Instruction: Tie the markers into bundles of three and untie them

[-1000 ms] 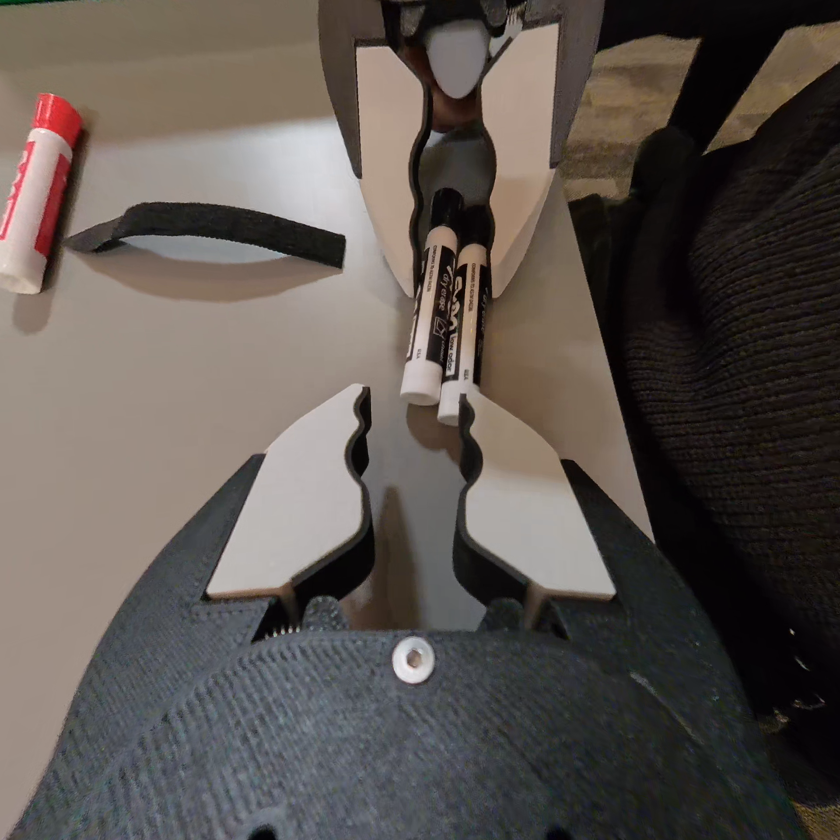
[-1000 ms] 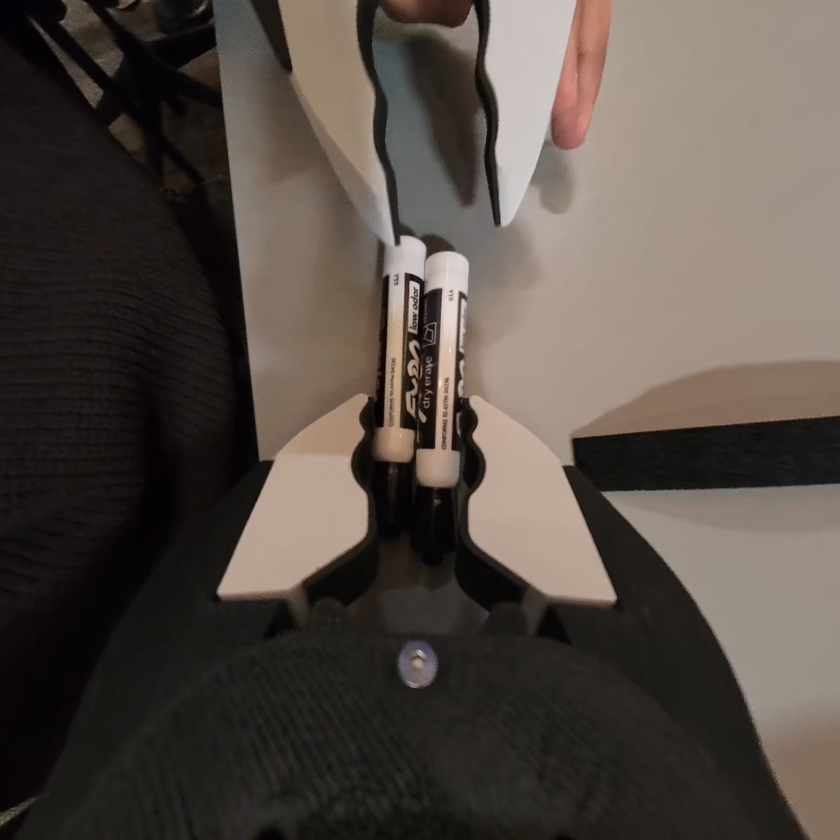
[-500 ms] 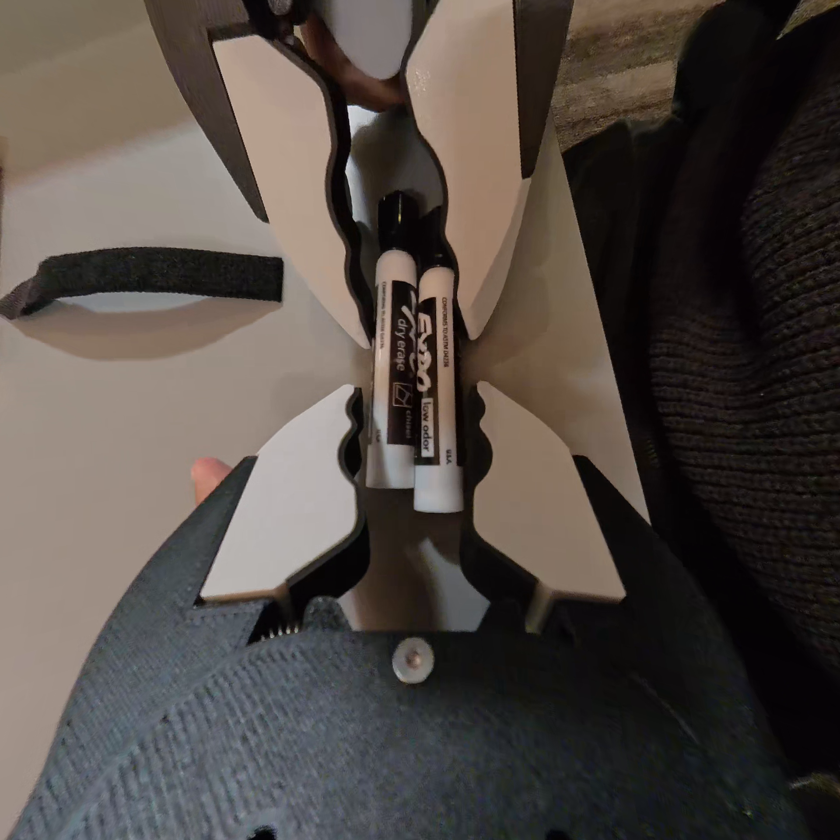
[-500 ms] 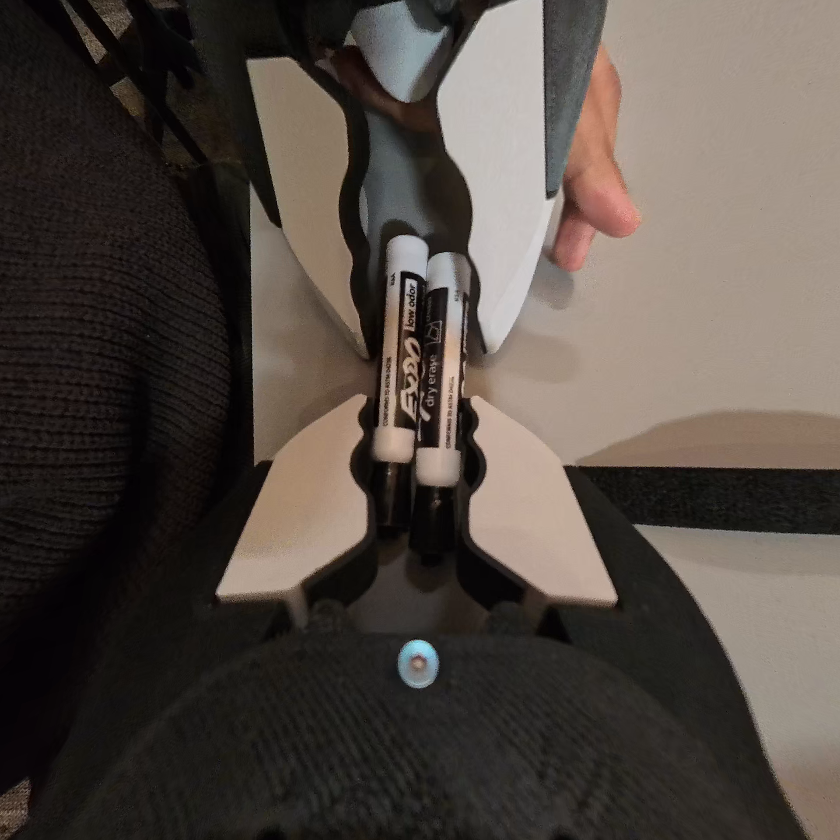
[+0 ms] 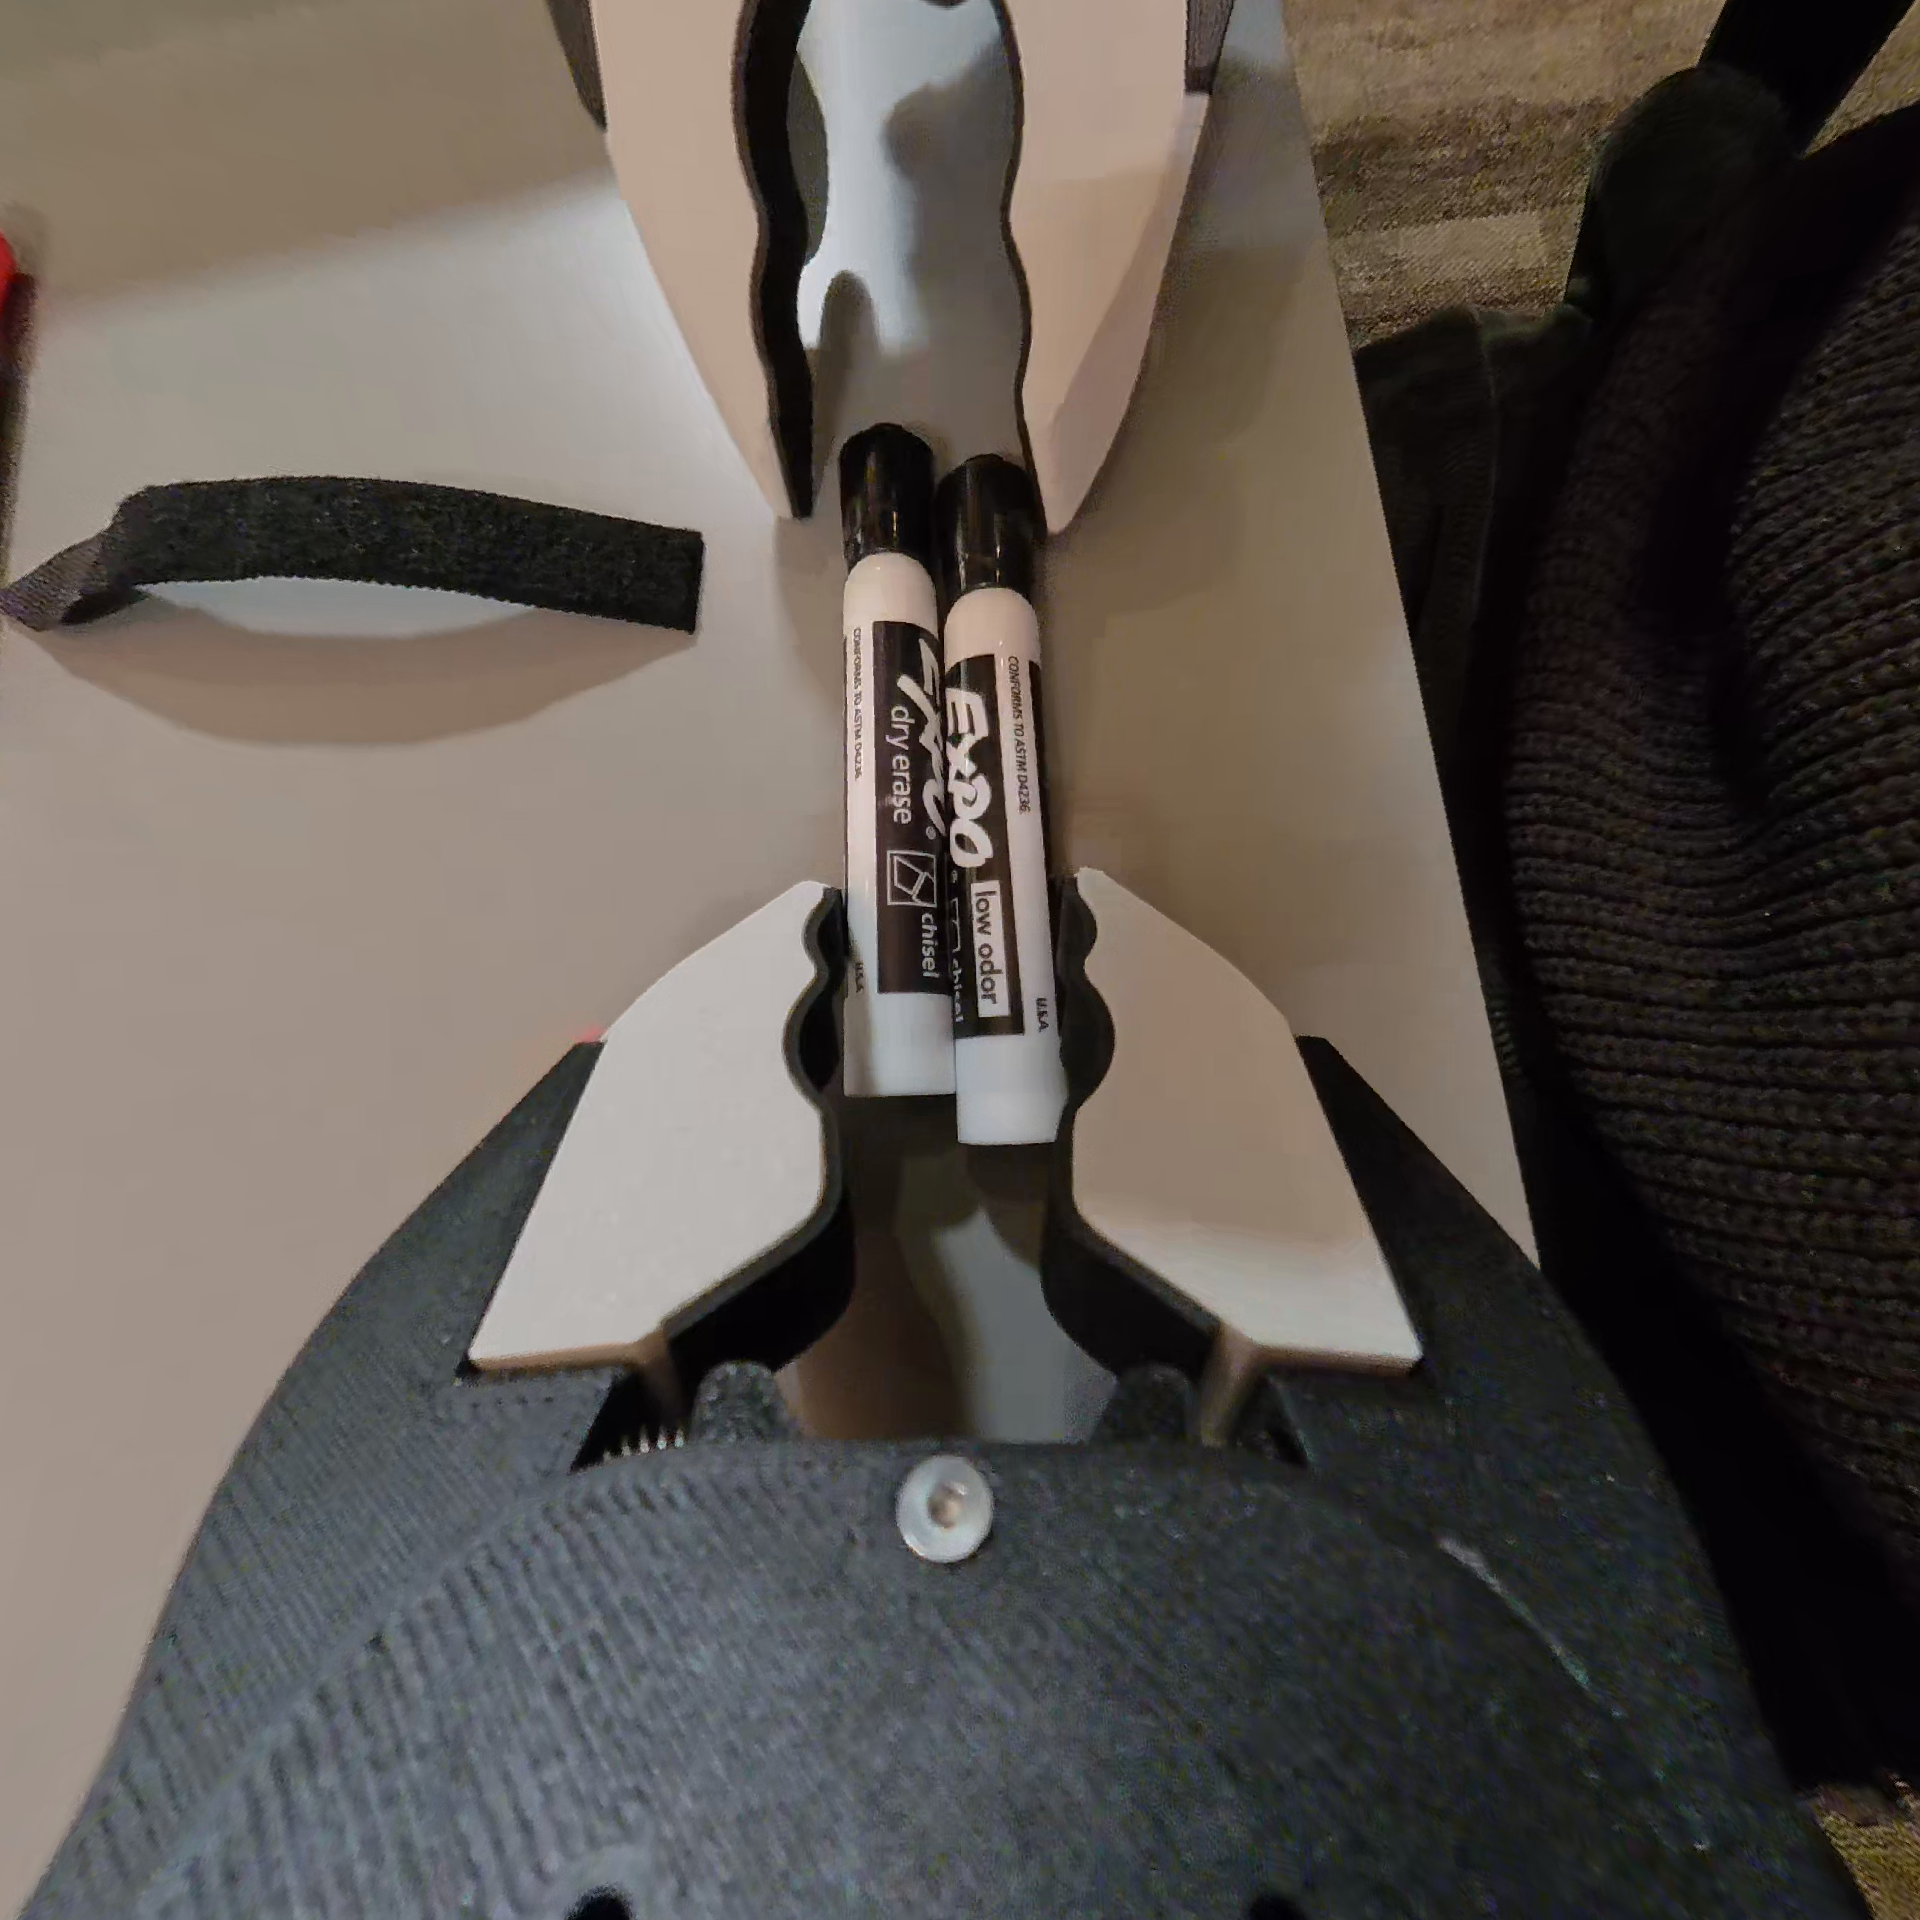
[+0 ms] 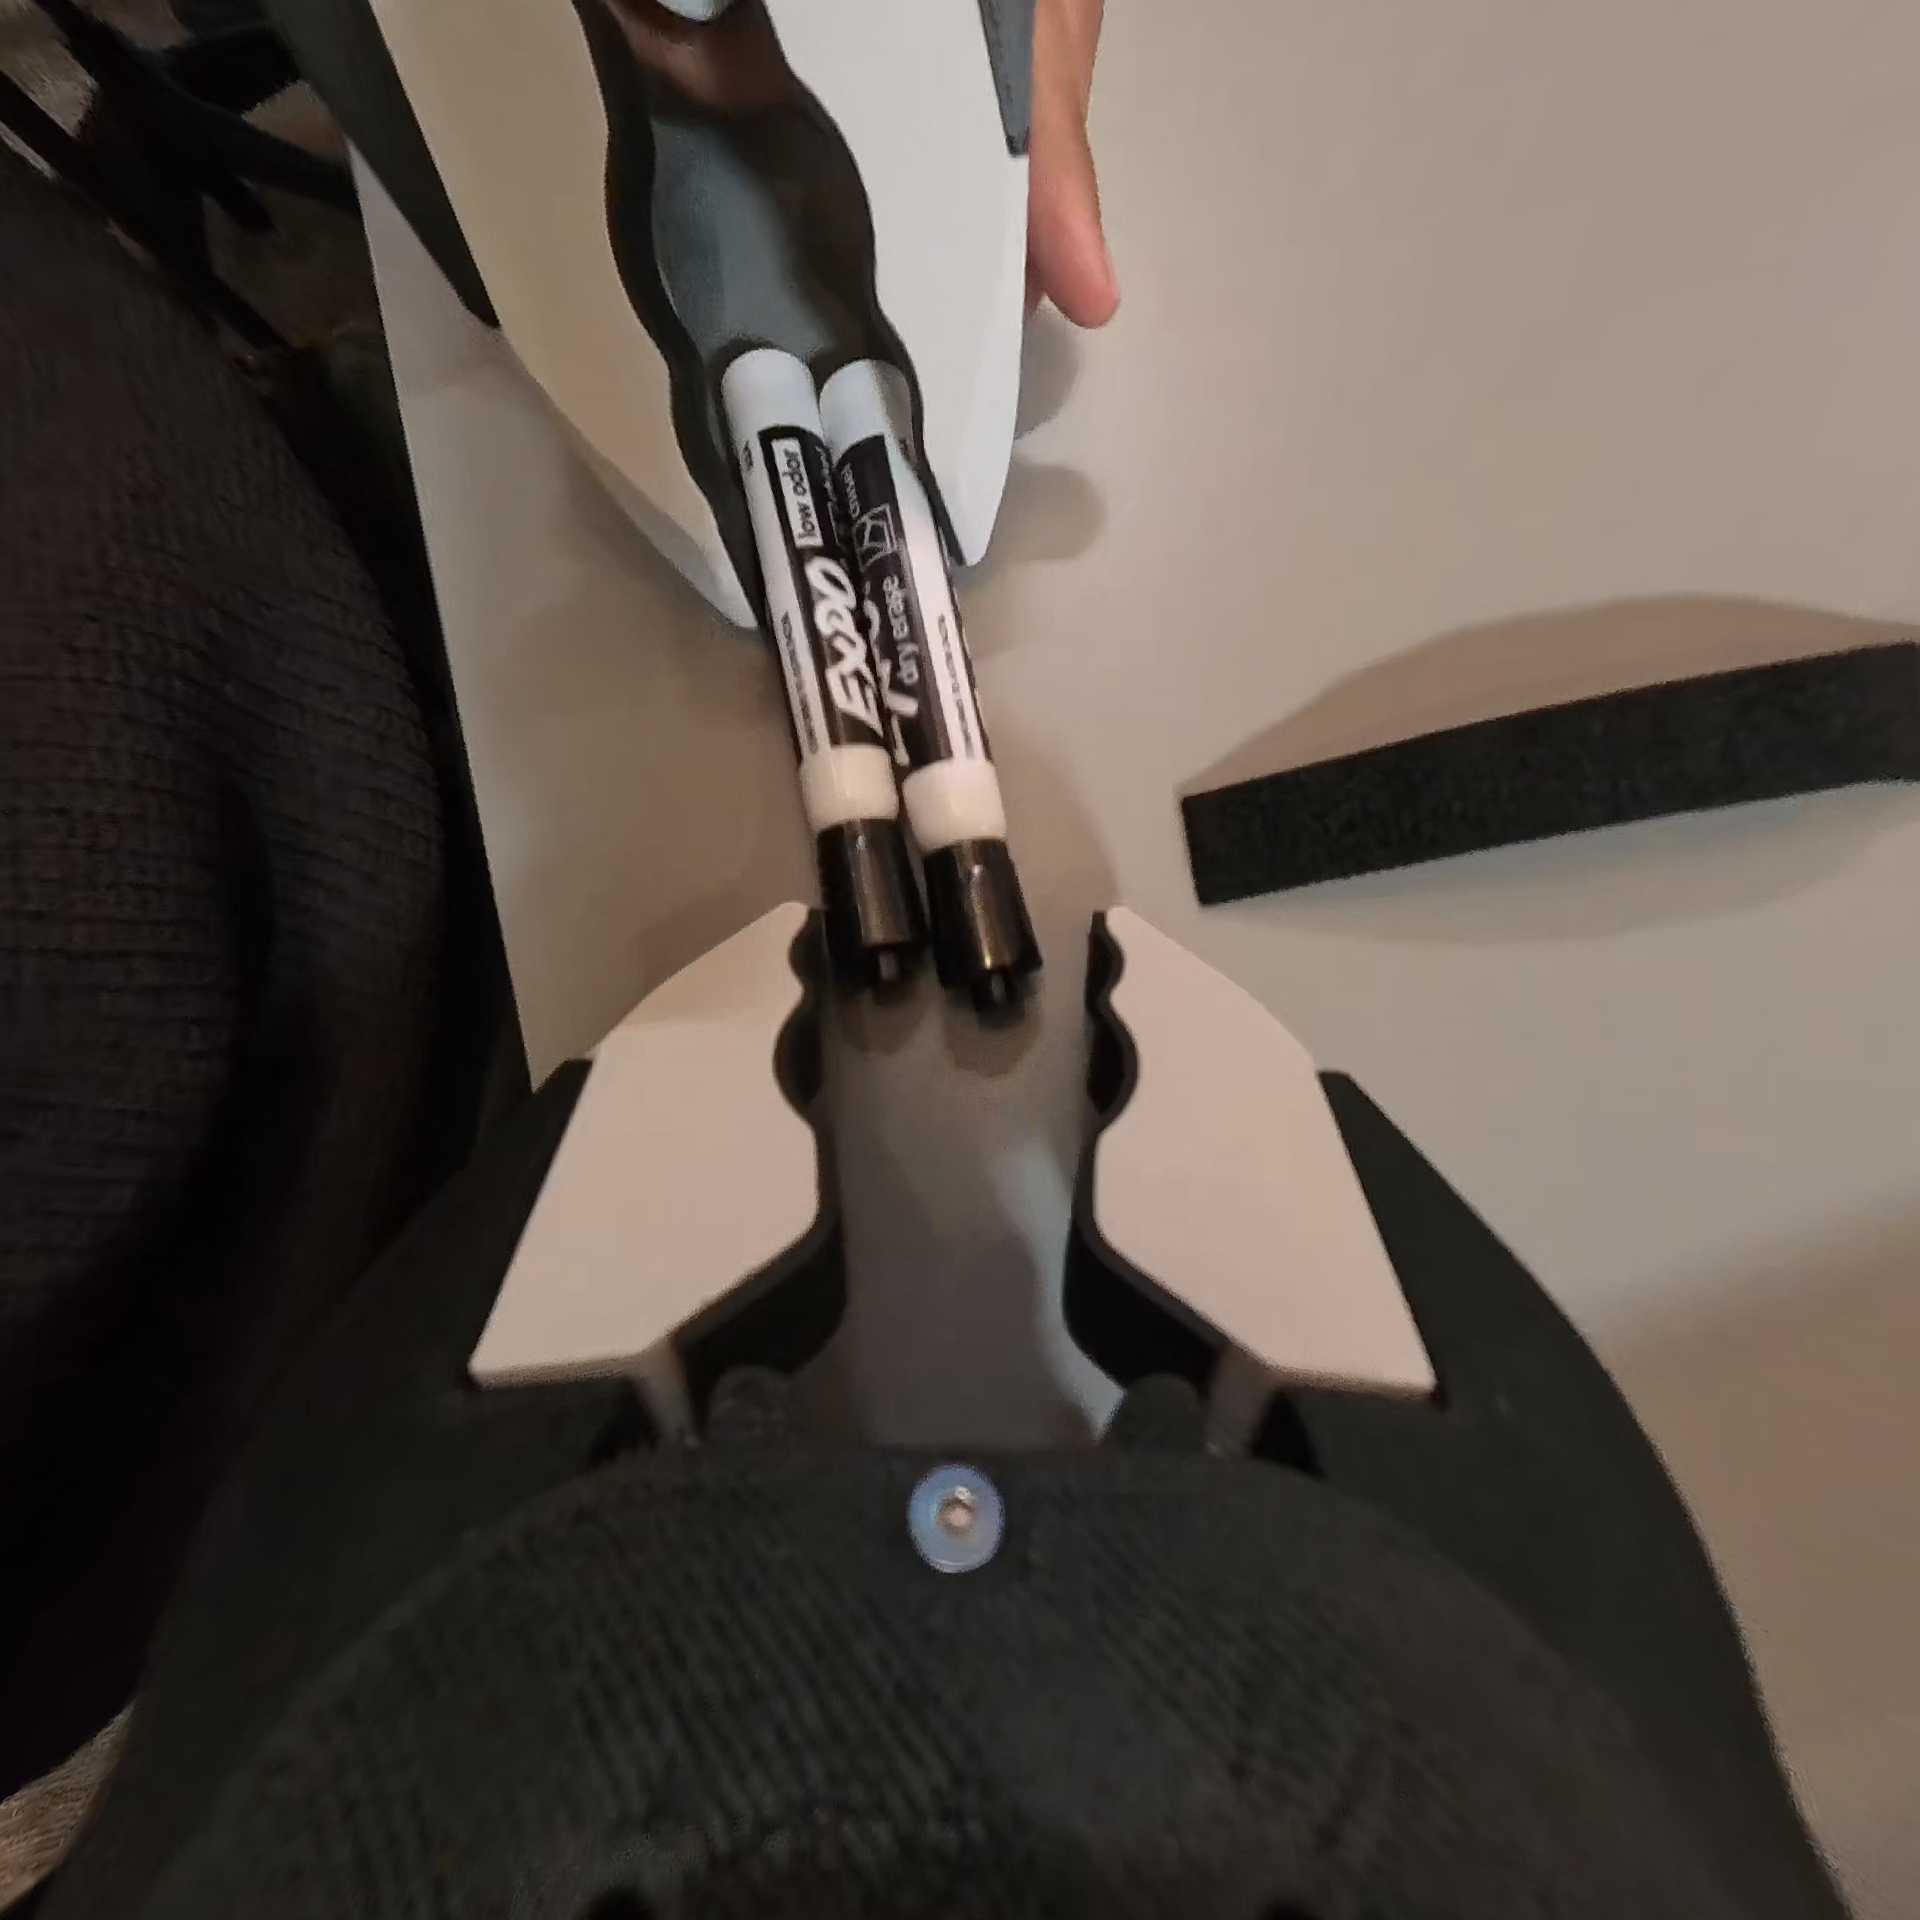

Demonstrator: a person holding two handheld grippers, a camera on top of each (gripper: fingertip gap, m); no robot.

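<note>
Two black dry-erase markers (image 5: pixel 945 748) lie side by side on the white table (image 5: pixel 312 1039), close to its edge. My left gripper (image 5: pixel 951 888) is shut on their white tail ends. My right gripper (image 6: pixel 953 920) is open, its fingertips either side of the black caps without touching them. In the right wrist view the markers (image 6: pixel 883 665) run from my right fingertips up into the left gripper (image 6: pixel 857 587). In the left wrist view the right gripper (image 5: pixel 925 514) stands open just beyond the caps. A black hook-and-loop strap (image 5: pixel 395 566) lies loose beside them and also shows in the right wrist view (image 6: pixel 1538 790).
The table edge runs close along the markers, with a person's dark knit sleeve (image 5: pixel 1714 727) beyond it. A sliver of a red-capped marker (image 5: pixel 10 301) shows at the far left. A person's finger (image 6: pixel 1070 249) sits behind the left gripper. The right tips stand about 20 cm off the red-capped marker (image 5: pixel 10 301).
My right gripper let go of the markers' cap ends, opened and drew back. My left gripper slid over the tail ends and shut on them.
</note>
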